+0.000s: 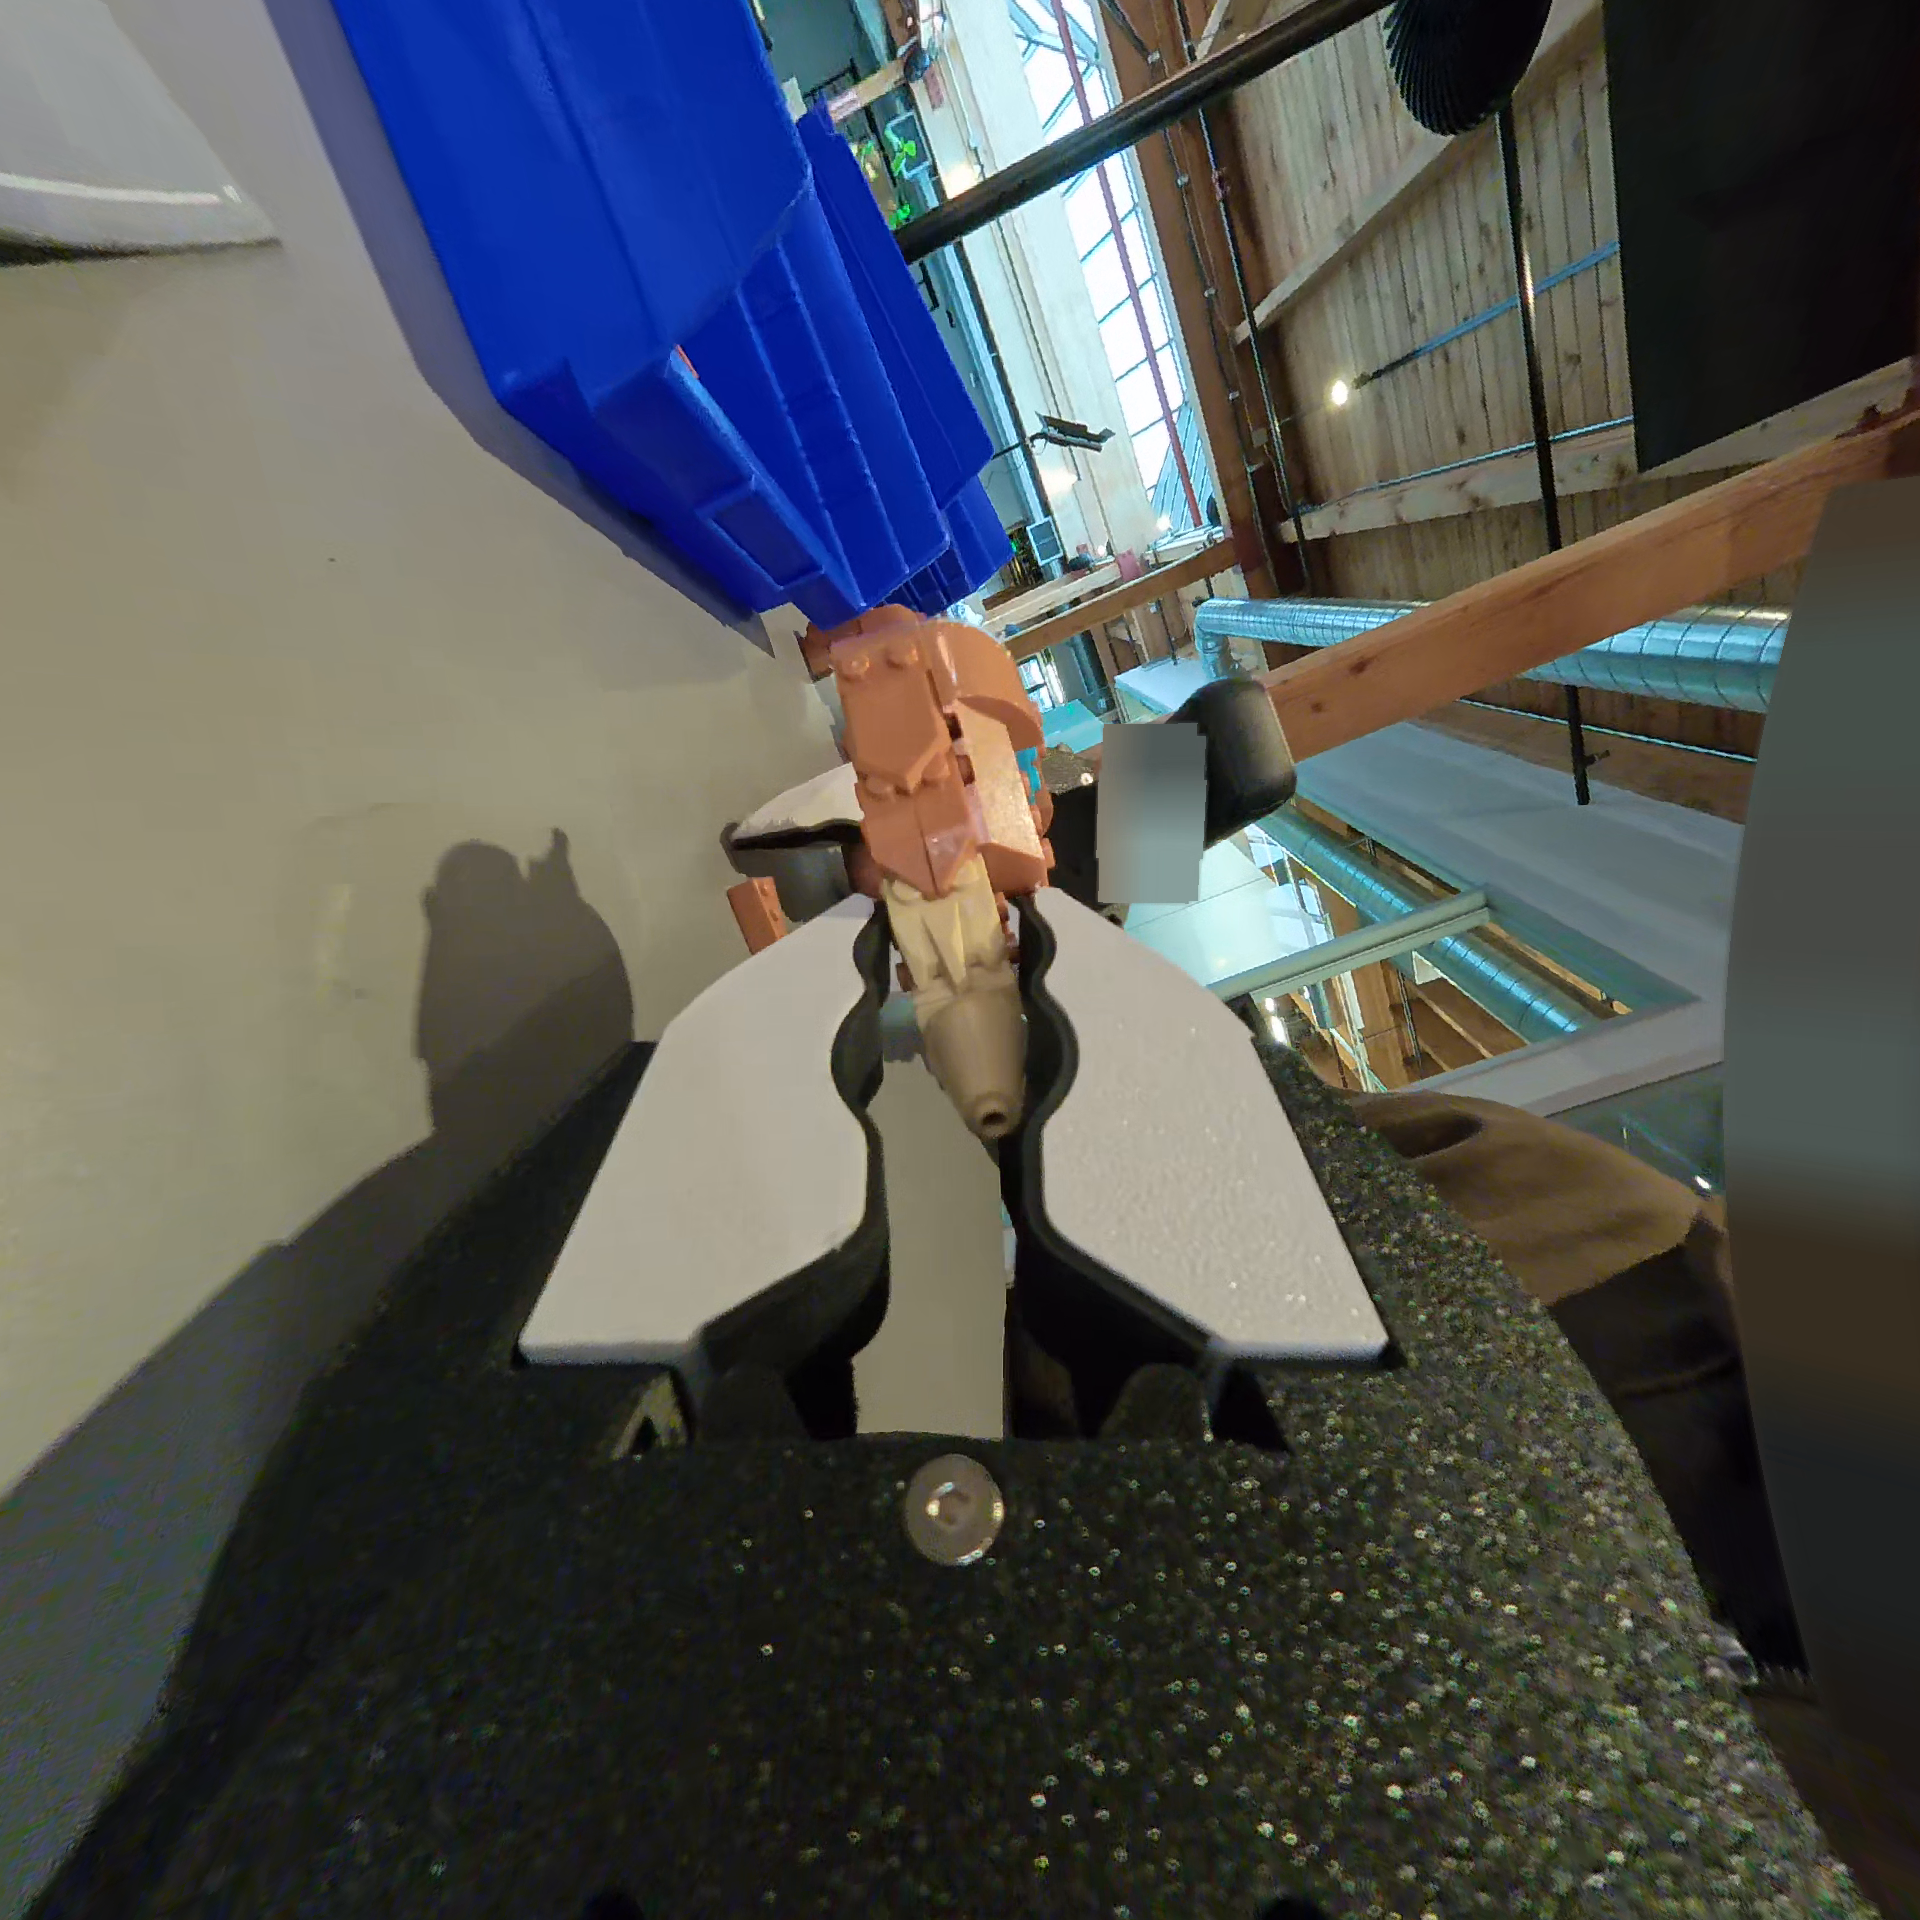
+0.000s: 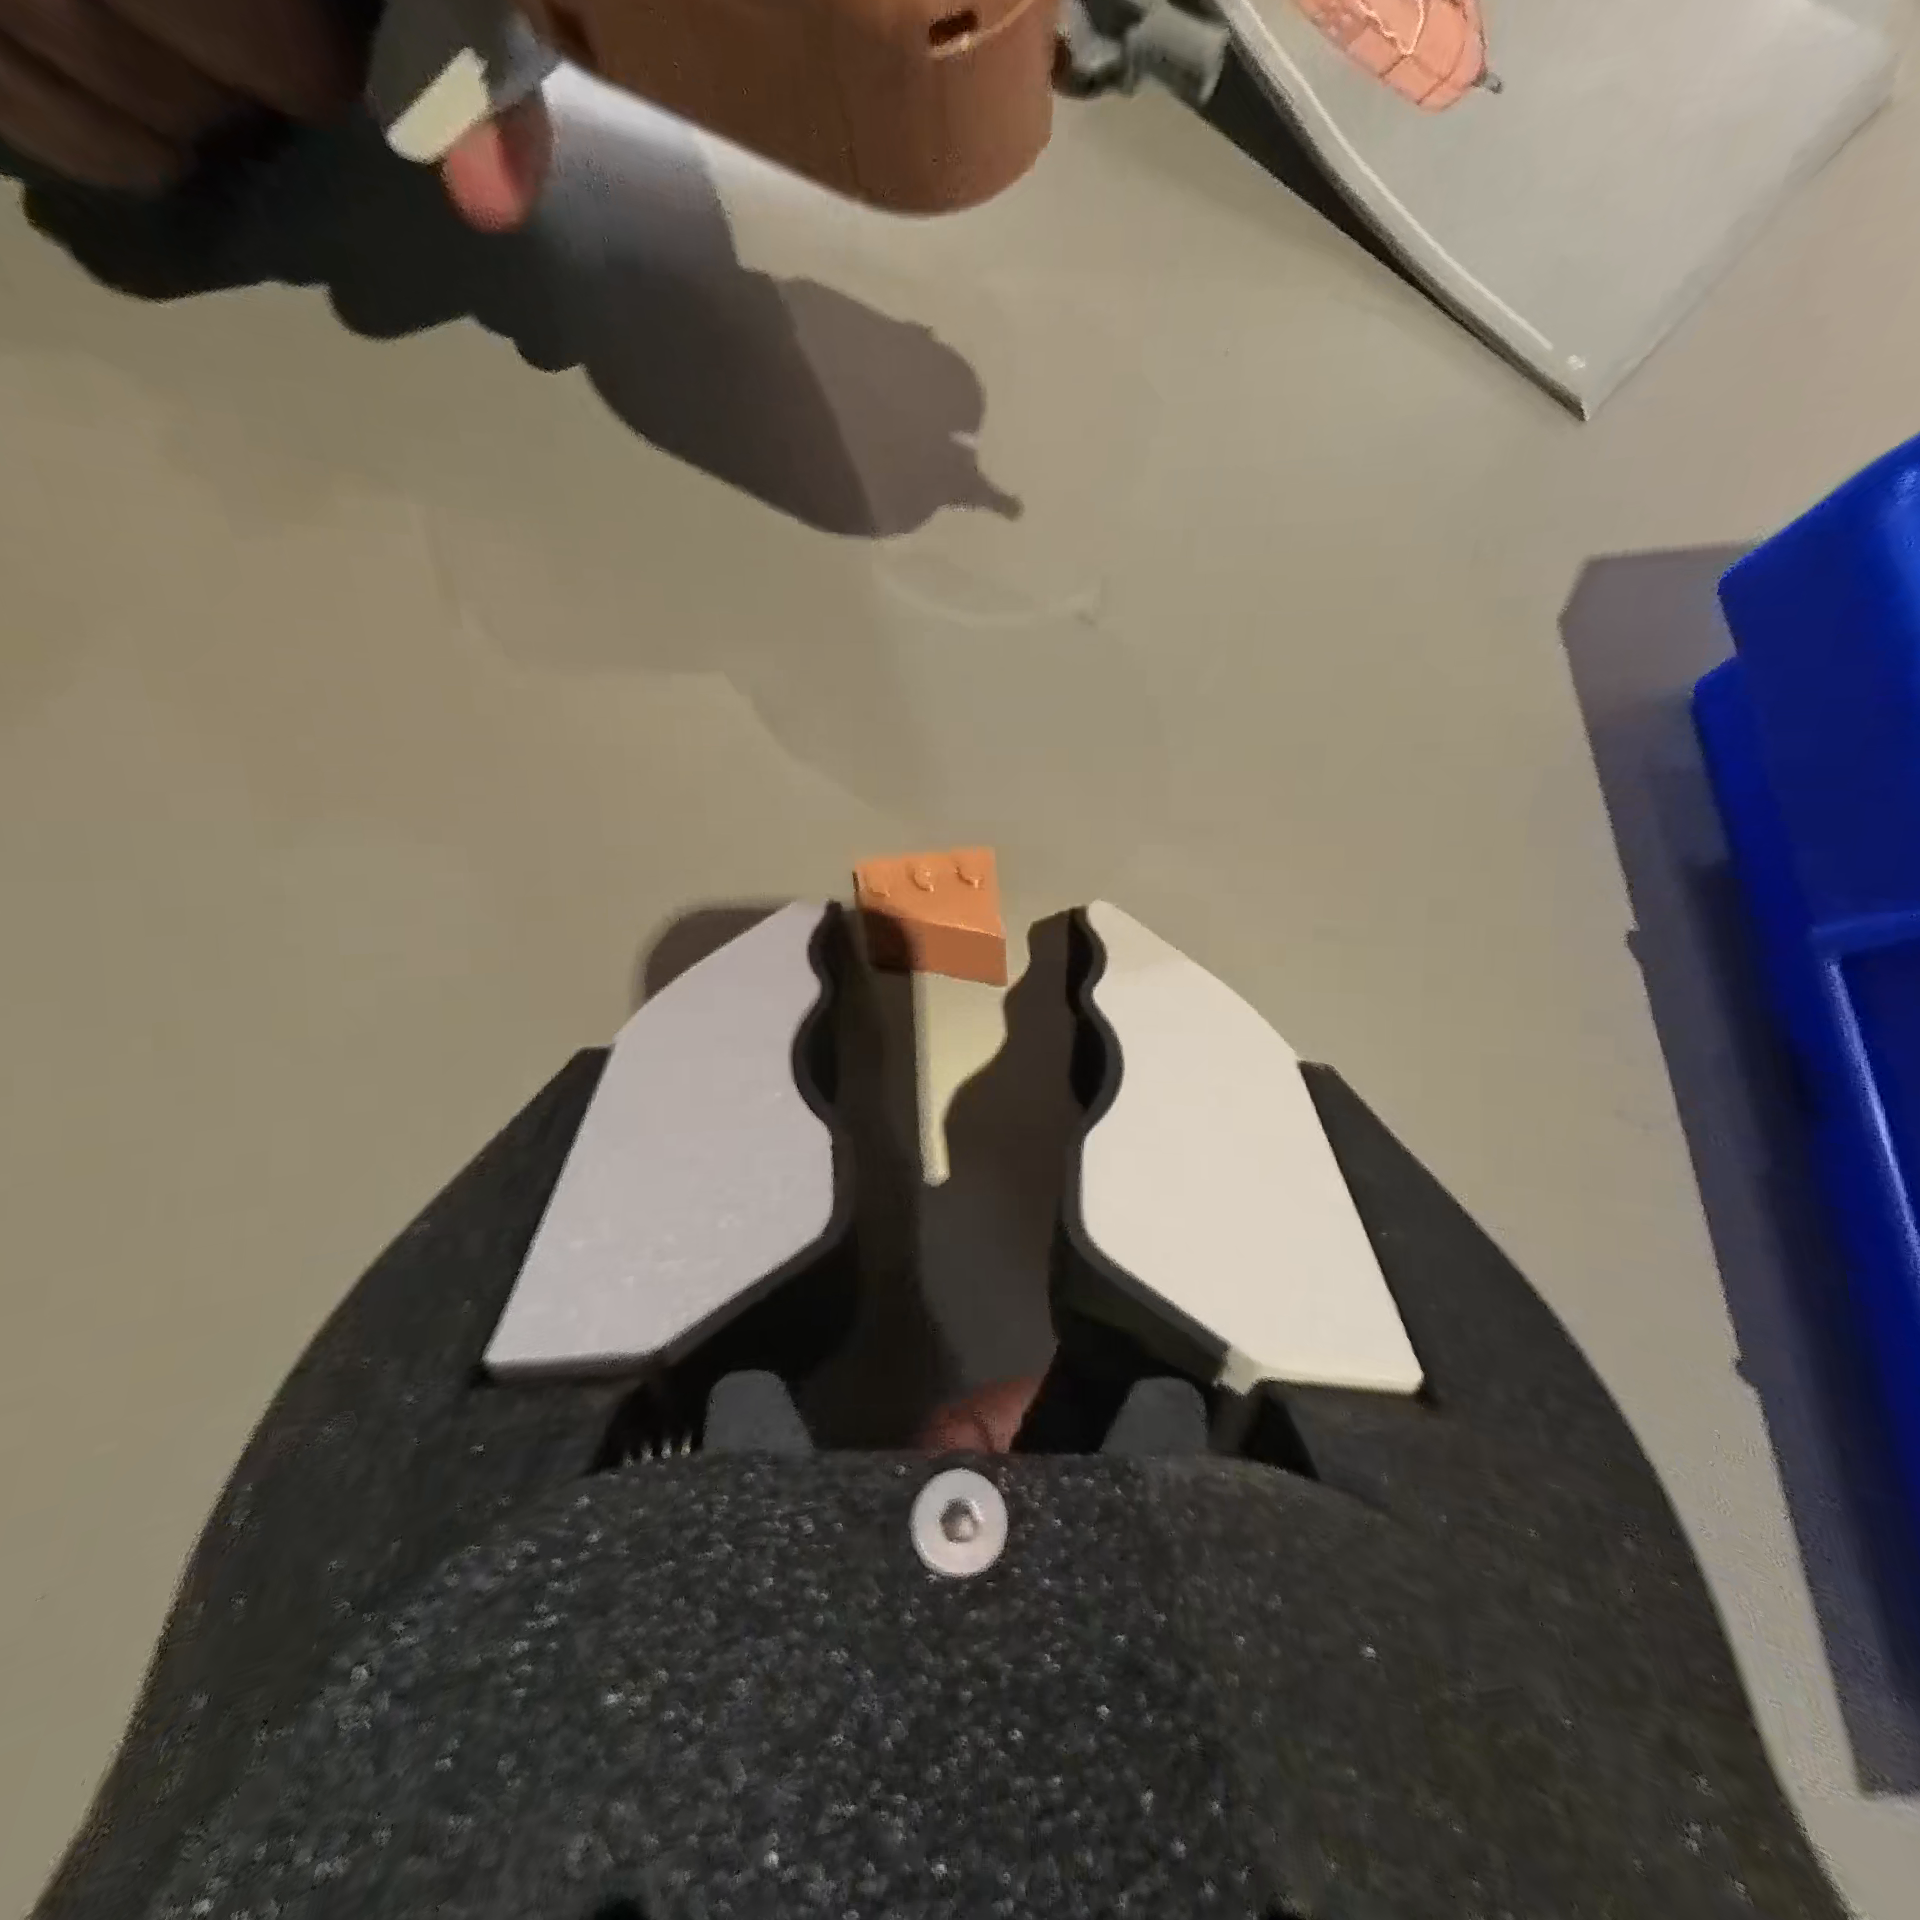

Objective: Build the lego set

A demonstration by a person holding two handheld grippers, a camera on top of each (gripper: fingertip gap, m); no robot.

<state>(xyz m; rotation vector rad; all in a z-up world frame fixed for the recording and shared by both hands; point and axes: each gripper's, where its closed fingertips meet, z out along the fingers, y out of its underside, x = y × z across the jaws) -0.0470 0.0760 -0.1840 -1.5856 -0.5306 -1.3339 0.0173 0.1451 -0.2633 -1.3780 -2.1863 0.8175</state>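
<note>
Here the left gripper [image 1: 951, 935] clamps the studded, reddish-brown lego model [image 1: 935, 769]; the right gripper [image 2: 940, 925], slightly parted, pinches an orange wedge brick [image 2: 935, 914].

Left wrist view: rolled sideways, close along its fingers [image 1: 727, 1122], table [image 1: 208, 727] at left, rafters at right. Right wrist view: steeply down onto table [image 2: 416, 675], close. Shared: blue bin [image 1: 644, 312] [image 2: 1829, 831], tabletop, brown model [image 1: 935, 769] [image 2: 831, 94].
</note>
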